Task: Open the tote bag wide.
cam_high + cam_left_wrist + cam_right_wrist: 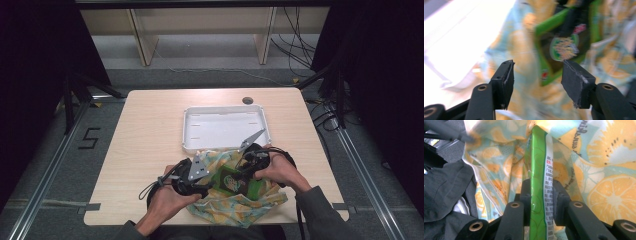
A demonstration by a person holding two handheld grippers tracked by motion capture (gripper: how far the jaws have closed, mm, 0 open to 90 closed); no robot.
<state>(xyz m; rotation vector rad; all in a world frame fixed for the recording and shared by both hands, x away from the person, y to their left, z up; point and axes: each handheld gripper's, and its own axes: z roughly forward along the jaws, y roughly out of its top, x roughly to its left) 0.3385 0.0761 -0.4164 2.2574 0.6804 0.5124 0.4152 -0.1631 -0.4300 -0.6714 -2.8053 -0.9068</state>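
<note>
Left gripper view is blurring the green packet [564,47]; left claw [537,75] gaping empty beside it, right claw [541,195] pinching its edge.

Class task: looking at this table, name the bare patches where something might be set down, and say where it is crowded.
Free: the tabletop left of the white tray, and the tray's own floor. Crowded: the near edge, where both grippers work the green packet on the fruit-print bag.

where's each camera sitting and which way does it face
high view: above the person's side, looking forward and down on the table; forearms and both hands enter from the bottom.
left gripper view: on the left gripper, looking past its open jaws at the green packet.
right gripper view: on the right gripper, jaws clamped on that packet's edge.
shared: packet and fruit-print bag.
</note>
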